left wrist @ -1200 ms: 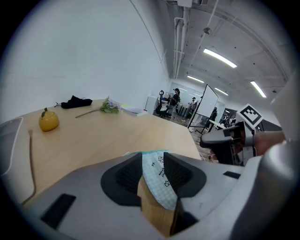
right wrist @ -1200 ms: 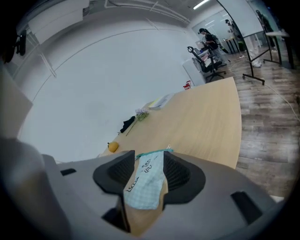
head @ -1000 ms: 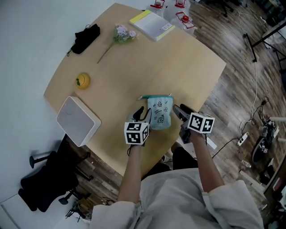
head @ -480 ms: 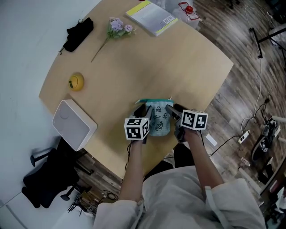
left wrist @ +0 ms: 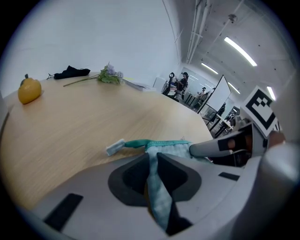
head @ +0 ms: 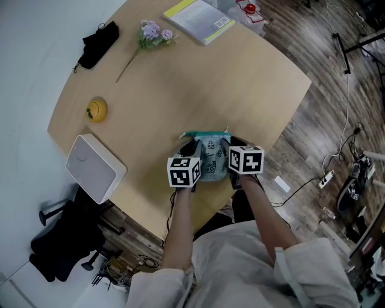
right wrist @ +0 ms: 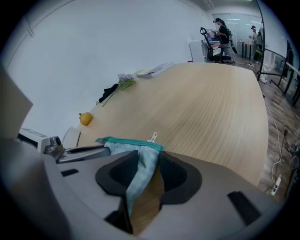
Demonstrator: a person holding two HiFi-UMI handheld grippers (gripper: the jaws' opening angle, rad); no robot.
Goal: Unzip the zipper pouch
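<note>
The zipper pouch (head: 211,157), pale blue with dark prints and a teal zipper band (left wrist: 159,142), lies flat near the table's front edge. My left gripper (head: 187,148) is at its left side; its jaws are closing and the pads pinch the pouch's left edge (left wrist: 153,164). My right gripper (head: 233,145) is at the right side, its jaws closing too. The pouch's right edge (right wrist: 143,164) hangs between them, with bare table showing beside the cloth. The white zipper pull (right wrist: 153,137) sits at the band's right end.
A white box (head: 95,168) sits at the table's left front, a yellow fruit (head: 95,109) behind it. At the far side lie a black item (head: 96,43), a flower sprig (head: 147,33) and a book (head: 198,18). The table edge (head: 264,150) runs just right of my right gripper.
Both grippers moved inward from either side of the pouch onto its left and right edges. Their jaws have narrowed around the fabric.
</note>
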